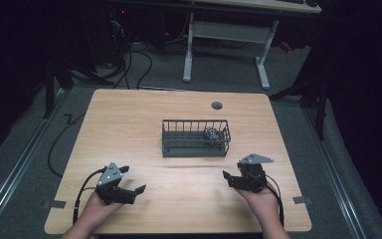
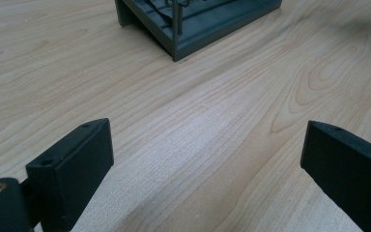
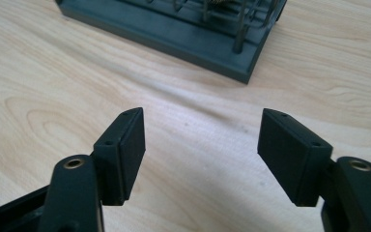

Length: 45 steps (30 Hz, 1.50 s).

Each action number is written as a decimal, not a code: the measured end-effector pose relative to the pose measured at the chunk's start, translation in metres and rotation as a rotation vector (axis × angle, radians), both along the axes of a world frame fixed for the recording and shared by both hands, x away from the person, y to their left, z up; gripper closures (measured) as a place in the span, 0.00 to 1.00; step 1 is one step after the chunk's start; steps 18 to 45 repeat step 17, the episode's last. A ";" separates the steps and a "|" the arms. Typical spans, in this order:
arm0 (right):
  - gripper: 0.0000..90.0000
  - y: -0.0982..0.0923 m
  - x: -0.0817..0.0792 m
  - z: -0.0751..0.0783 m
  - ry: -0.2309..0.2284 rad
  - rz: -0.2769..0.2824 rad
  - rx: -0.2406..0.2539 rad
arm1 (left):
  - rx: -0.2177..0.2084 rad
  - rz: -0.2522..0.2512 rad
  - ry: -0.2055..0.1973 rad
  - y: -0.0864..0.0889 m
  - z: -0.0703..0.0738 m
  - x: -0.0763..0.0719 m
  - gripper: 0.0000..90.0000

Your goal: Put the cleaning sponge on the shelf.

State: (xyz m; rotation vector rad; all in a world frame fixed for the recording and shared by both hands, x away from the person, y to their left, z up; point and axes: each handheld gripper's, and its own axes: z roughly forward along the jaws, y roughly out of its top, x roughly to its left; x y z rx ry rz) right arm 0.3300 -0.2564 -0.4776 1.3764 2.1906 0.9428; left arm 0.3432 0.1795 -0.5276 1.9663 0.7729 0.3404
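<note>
Where the tabletop (image 1: 129, 119) runs toward its far edge, just past the middle: dark wire basket (image 1: 195, 138), long side parallel to the near edge, standing flat on a solid base. Inside, at its right end: small mottled black-and-white object (image 1: 210, 133), too small to identify. Beyond the basket, close to the far edge: round grey grommet (image 1: 217, 105).

Nearer, toward the near left corner: left tool (image 1: 132, 185), held in the left hand (image 1: 97, 204), jaws spread wide, nothing between them, pointed toward the middle of the tabletop. From the left gripper view: bare wood grain between both black jaws, a basket corner at the top. Toward the near right corner: right tool (image 1: 231, 178), held in the right hand (image 1: 262, 198), jaws likewise wide apart and empty. From the right gripper view: basket base and wire uprights ahead, well clear of the jaws. Grey three-cornered plate on top of each tool, black cable trailing back along each forearm.
</note>
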 end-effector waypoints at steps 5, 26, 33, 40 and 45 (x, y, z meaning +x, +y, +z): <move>0.34 -0.003 -0.026 -0.022 -0.086 -0.019 0.036 | 0.005 -0.011 -0.005 -0.003 0.000 -0.001 0.06; 0.30 -0.005 -0.056 -0.040 -0.159 0.025 0.068 | 0.030 0.007 -0.002 -0.005 0.000 -0.002 0.06; 0.30 -0.005 -0.056 -0.040 -0.159 0.025 0.068 | 0.030 0.007 -0.002 -0.005 0.000 -0.002 0.06; 0.30 -0.005 -0.056 -0.040 -0.159 0.025 0.068 | 0.030 0.007 -0.002 -0.005 0.000 -0.002 0.06; 0.30 -0.005 -0.056 -0.040 -0.159 0.025 0.068 | 0.030 0.007 -0.002 -0.005 0.000 -0.002 0.06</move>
